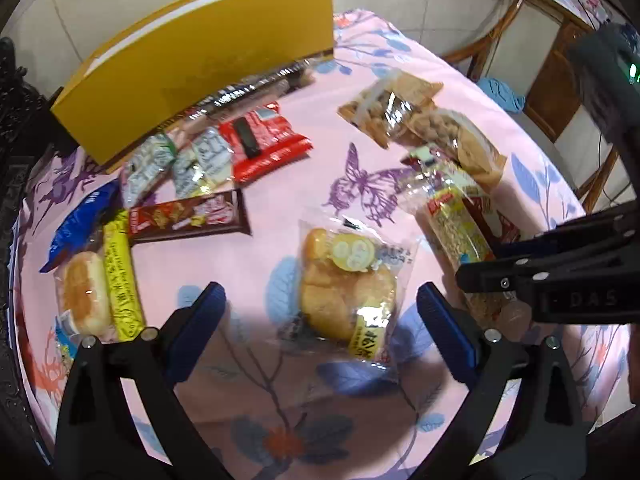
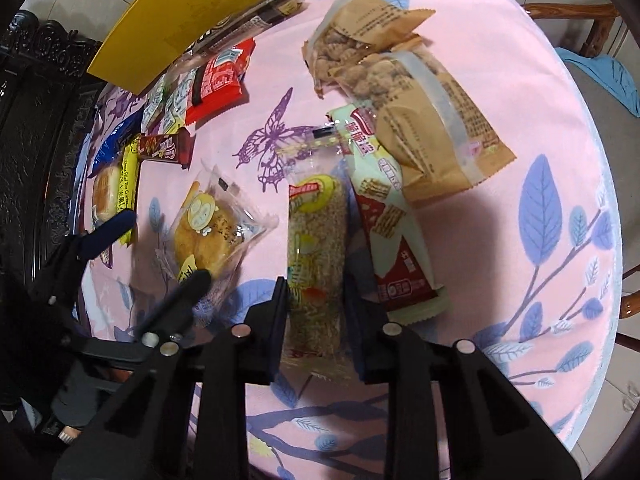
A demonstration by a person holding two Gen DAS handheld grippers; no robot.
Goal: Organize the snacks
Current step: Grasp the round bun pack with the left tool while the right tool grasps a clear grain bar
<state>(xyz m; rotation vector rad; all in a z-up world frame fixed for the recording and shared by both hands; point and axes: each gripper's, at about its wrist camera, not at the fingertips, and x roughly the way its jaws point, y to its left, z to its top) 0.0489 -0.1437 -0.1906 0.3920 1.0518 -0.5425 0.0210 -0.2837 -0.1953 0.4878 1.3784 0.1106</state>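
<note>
A clear-wrapped grain bar (image 2: 316, 240) lies lengthwise on the pink floral tablecloth (image 2: 500, 128), and my right gripper (image 2: 316, 300) is shut on its near end, pads pressing both sides. My left gripper (image 1: 324, 312) is open just above the cloth, its blue pads (image 1: 212, 308) wide on either side of a bagged bread pack (image 1: 348, 288) without touching it. The right wrist view shows that bread pack (image 2: 208, 236) beside the left gripper (image 2: 156, 254). The open yellow box (image 1: 192, 64) stands at the table's far left.
Two tan nut bags (image 2: 420, 112) and a red-and-white wafer pack (image 2: 388, 216) lie just beyond the bar. Near the box sit a red pack (image 1: 264, 140), a chocolate wafer bar (image 1: 188, 216), a bun pack (image 1: 84, 292) and a yellow cracker stick (image 1: 120, 276). Wooden chair (image 1: 560, 92) at right.
</note>
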